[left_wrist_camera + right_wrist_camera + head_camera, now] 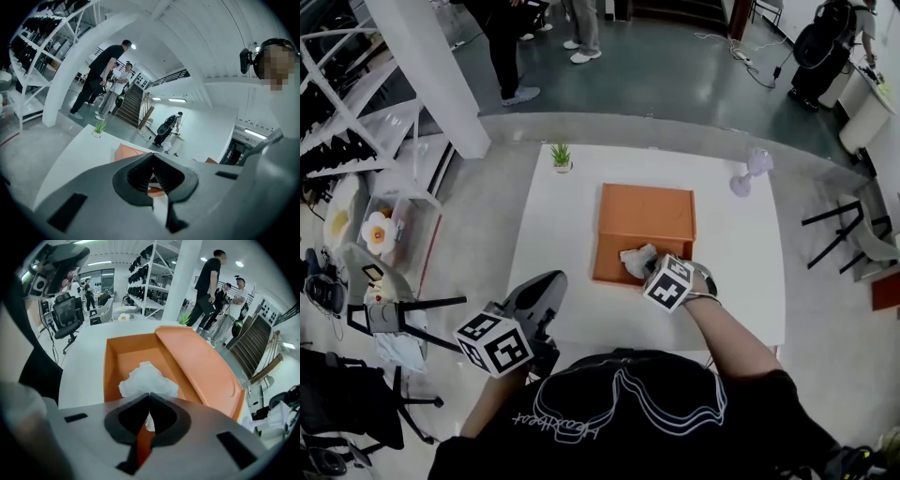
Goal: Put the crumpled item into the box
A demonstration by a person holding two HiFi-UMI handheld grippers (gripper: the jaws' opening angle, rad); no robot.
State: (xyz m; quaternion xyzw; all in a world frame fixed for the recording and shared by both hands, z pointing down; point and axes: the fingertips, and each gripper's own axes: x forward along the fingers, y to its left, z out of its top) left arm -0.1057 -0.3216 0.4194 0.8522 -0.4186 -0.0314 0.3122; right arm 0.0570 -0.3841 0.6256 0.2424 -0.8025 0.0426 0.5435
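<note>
Between the shut fingers [123, 422] of my right gripper [149, 395] I pinch an edge of the crumpled paper [146, 378], just ahead of them inside the orange box [121, 355] on the desk [84, 364]. My left gripper [152, 158] fingers are pressed together, empty.

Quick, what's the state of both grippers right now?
Left gripper: jaws shut, empty.
Right gripper: jaws shut on the crumpled white paper, at the open orange box.

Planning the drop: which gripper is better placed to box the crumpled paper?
Right: the right gripper is shut on the crumpled paper over the orange box; the left gripper is shut, empty, away from it.
</note>
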